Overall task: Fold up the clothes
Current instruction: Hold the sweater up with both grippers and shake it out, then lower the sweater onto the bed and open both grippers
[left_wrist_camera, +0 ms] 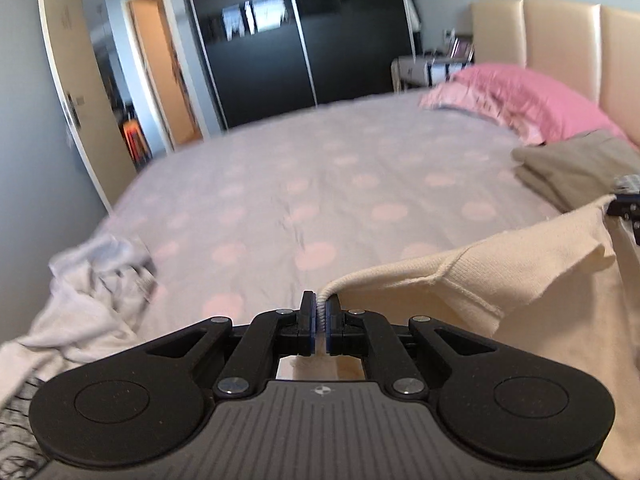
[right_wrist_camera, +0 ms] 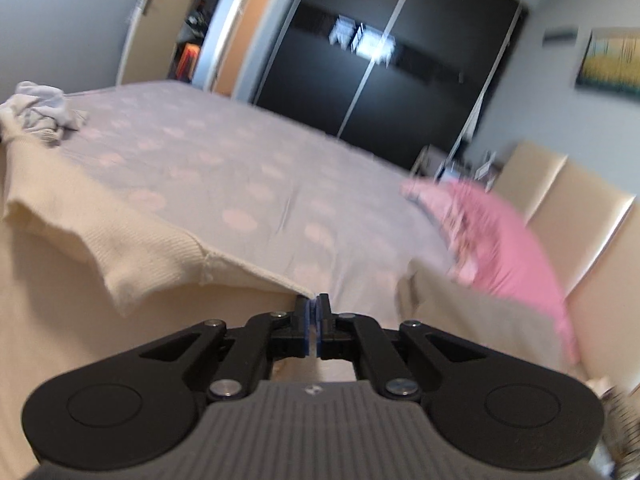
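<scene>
A cream knit garment (left_wrist_camera: 552,280) hangs stretched above the bed between both grippers. My left gripper (left_wrist_camera: 321,312) is shut on its ribbed edge, and the cloth runs off to the right and down. In the right wrist view the same cream garment (right_wrist_camera: 100,248) spreads to the left and below, and my right gripper (right_wrist_camera: 313,312) is shut on a thin corner of it. The right gripper's black tip (left_wrist_camera: 624,204) shows at the far right edge of the left wrist view, holding the cloth's other end.
The bed (left_wrist_camera: 320,184) has a lilac cover with pink dots. A crumpled white garment (left_wrist_camera: 92,292) lies at its left edge, also visible as a white heap (right_wrist_camera: 40,112). A folded tan garment (left_wrist_camera: 576,168) sits by the pink pillow (left_wrist_camera: 532,96) and the cream headboard (left_wrist_camera: 560,36). A black wardrobe (left_wrist_camera: 296,40) and an open door stand beyond.
</scene>
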`<state>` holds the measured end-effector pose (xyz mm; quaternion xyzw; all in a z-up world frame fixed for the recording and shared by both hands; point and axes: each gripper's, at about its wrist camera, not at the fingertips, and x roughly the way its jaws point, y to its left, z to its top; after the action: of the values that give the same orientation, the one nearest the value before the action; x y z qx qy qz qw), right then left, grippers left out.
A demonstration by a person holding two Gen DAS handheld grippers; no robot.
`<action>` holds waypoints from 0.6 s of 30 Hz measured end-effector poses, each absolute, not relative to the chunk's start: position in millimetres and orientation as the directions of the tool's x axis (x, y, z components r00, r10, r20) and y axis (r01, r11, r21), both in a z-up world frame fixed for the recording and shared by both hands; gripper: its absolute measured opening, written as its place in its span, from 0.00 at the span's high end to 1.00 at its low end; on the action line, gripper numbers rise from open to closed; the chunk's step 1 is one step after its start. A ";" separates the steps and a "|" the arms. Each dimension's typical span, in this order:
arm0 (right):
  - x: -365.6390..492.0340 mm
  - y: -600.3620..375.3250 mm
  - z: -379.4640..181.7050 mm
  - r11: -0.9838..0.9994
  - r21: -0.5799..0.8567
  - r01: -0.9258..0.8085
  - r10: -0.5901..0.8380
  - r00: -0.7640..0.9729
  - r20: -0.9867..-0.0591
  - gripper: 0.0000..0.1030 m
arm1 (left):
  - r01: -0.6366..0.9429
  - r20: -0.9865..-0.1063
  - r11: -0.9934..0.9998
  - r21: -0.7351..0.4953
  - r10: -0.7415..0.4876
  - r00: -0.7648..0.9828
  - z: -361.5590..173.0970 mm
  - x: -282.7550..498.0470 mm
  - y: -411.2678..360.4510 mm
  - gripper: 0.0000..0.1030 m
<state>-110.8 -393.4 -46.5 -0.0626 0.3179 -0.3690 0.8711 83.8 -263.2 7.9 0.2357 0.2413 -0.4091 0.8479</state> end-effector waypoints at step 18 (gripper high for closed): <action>-28.5 -497.7 -185.4 0.796 -0.225 0.562 -0.500 0.402 -0.767 0.92 | 0.845 -0.810 0.478 0.238 -0.383 0.444 -142.7 140.4 -349.0 0.95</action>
<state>-28.5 -497.7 -185.4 0.0346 0.4451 -0.3175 0.8366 140.4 -349.0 -142.7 0.3277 0.3529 -0.3916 0.7840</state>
